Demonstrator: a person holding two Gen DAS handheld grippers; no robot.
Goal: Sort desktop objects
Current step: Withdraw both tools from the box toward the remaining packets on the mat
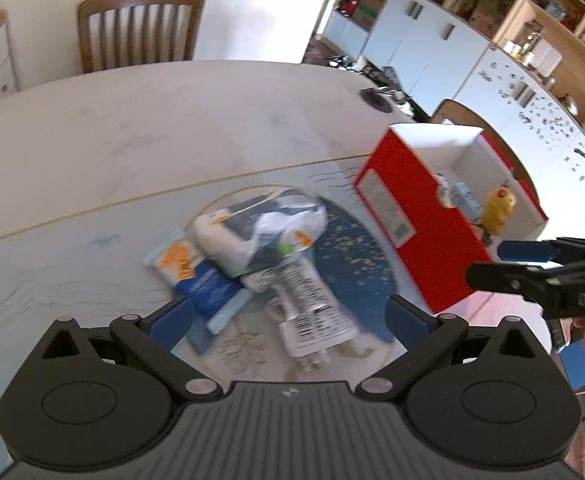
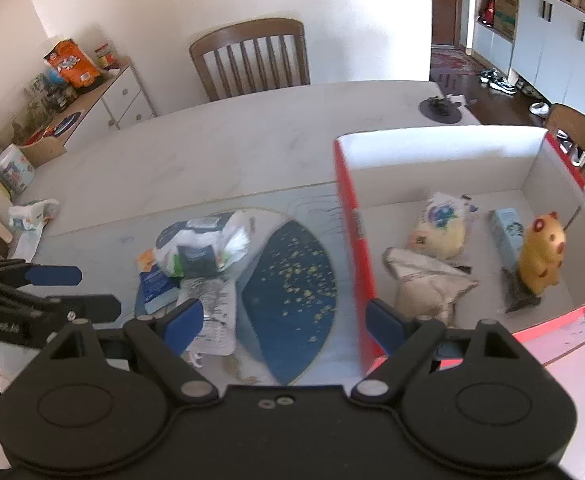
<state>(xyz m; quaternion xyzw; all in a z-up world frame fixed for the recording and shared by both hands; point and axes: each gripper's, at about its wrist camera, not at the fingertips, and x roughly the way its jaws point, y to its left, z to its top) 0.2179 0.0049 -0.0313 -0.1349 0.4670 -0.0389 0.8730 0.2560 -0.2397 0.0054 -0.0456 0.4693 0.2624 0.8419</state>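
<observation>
Step in hand: pile (image 1: 260, 248) of packets on the desk (image 1: 132, 128) is approached; both claws, left claw (image 1: 288, 316) and right claw (image 2: 284, 316), are held apart, empty. Next: one packet is to be clamped and carried to the red box (image 2: 444, 148). Counted in box: five items.

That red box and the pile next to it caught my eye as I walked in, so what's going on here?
A person is sorting tabletop clutter with two handheld grippers. The red box already holds a yellow animal figure, a small blue carton and a couple of pouches. A pile of packets still lies on the blue placemat. The left gripper hovers open over that pile; the right gripper is open and empty too.
</observation>
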